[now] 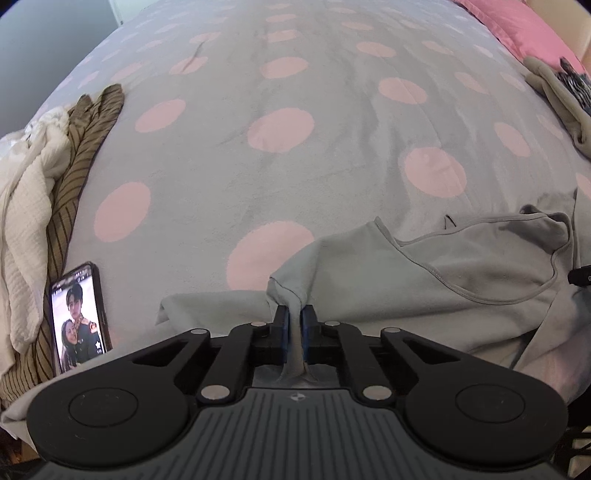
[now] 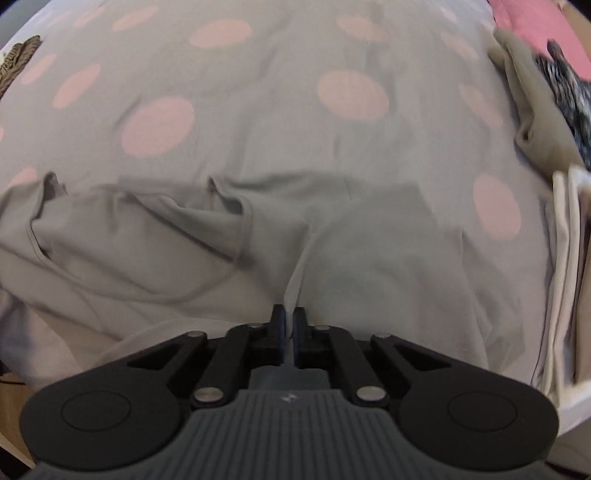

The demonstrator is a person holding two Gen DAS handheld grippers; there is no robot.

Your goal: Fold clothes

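Note:
A light grey garment (image 1: 461, 266) lies crumpled near the front of a grey bedspread with pink dots (image 1: 280, 129). My left gripper (image 1: 294, 315) is shut on a bunched edge of this garment, and the cloth rises in a small peak between the pads. In the right wrist view the same garment (image 2: 369, 240) spreads wide, its neckline (image 2: 229, 210) to the left. My right gripper (image 2: 289, 317) has its jaws nearly together, pinching a ridge of the grey cloth that runs up from the fingertips.
A phone (image 1: 79, 314) with a lit screen lies at the left, beside a white garment (image 1: 26, 206) and a brown striped one (image 1: 85, 147). At the right sit a khaki garment (image 2: 532, 110), a patterned dark one (image 2: 569, 85), pale folded cloth (image 2: 569, 258) and a pink pillow (image 1: 524, 26).

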